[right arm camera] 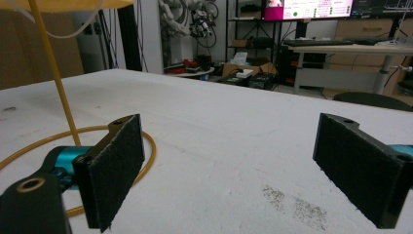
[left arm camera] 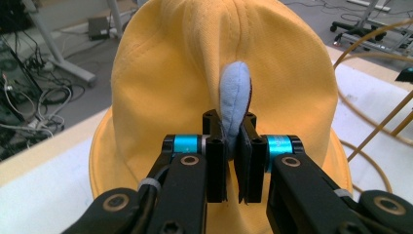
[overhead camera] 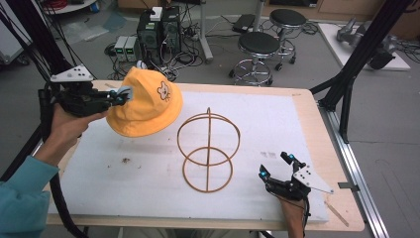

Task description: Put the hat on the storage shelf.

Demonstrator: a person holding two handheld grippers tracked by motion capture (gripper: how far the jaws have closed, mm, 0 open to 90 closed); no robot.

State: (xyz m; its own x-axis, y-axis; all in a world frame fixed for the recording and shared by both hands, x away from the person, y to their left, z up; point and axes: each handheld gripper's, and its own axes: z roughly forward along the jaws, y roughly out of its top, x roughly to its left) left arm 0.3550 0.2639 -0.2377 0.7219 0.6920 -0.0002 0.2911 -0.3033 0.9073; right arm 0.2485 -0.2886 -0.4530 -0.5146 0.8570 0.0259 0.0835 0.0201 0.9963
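Yellow hat (overhead camera: 146,104) hanging upper left in my left gripper (overhead camera: 121,95), jaws pinching blue tab (left arm camera: 234,100); right gripper (overhead camera: 277,166) resting wide open beside wire stand (overhead camera: 208,151).

High view sits above my side, looking forward and down over the white foam-covered table (overhead camera: 277,119). My left gripper's (left arm camera: 233,151) camera looks along its jaws, very close on the yellow fabric bucket hat (left arm camera: 165,83). My right gripper's (right arm camera: 229,165) camera rides low, facing level across the tabletop. All three share the yellow wire double-ring stand (overhead camera: 208,151).
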